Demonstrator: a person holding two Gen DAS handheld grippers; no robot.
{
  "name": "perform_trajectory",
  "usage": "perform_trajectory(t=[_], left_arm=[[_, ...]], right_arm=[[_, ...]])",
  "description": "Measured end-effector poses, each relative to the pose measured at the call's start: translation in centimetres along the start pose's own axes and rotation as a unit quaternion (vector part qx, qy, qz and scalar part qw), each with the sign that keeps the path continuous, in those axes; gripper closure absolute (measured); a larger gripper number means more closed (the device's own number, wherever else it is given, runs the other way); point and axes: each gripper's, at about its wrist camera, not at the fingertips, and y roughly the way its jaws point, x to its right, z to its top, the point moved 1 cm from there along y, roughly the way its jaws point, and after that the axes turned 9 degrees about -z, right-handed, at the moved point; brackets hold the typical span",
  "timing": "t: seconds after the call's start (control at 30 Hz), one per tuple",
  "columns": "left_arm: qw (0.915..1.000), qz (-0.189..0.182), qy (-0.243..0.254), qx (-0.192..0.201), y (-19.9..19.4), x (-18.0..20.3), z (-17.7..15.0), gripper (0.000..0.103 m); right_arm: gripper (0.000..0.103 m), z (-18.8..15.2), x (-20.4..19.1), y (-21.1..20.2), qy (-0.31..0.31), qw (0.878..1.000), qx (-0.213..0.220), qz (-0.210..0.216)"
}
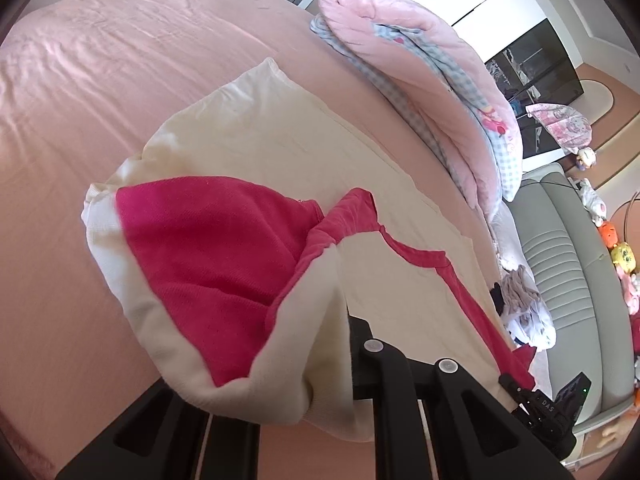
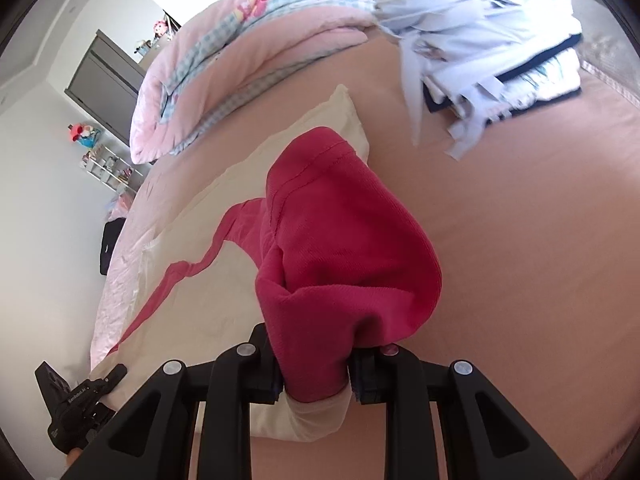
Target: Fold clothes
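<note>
Cream-and-magenta garment (image 1: 280, 152) lies spread on the pink bed (image 1: 80, 100), w/ both near corners lifted off the sheet; looks like a soft knit sweatshirt, thick-ish, fleecy inside, so it drapes and sags rather than holding a line; prob light to mid weight, not slippery, nothing fragile. Right gripper (image 2: 316, 380) is closed onto a bunched magenta part near a cream cuff or hem, cloth ballooning forward over the fingers; left gripper (image 1: 328, 364) has the cream edge draped over it, and its right finger pokes out from under the fabric, but whether it's actually pinching can't be told bc the cloth hides the tips. Best holds, imo: hem or cuff ribbing and seams, where the knit is doubled and won't stretch; a mid-panel pinch would just pull a peak. Both corners should travel level or the fold goes skewed. Pink-and-check duvet (image 1: 420, 60) sits folded at the far side; pale clothes pile (image 2: 492, 40) lies well apart from the garment.
</note>
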Motion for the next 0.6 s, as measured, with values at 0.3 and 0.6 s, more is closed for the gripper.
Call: perform_trajectory(t=[0.3,0.6], left_arm=[[0.9950,-0.009,-0.094,-0.032,-0.4,-6.4,-4.0,0.086],[0.9939,0.108,-0.023,-0.004,-6.9,-3.6,-2.5,0.076]], right_arm=[[0.074,-3.5,2.0,-0.2,0.002,0.998,-0.045,-0.033],[0.055,-3.6,5.0,-2.6,0.037,0.996,-0.057,-0.057]])
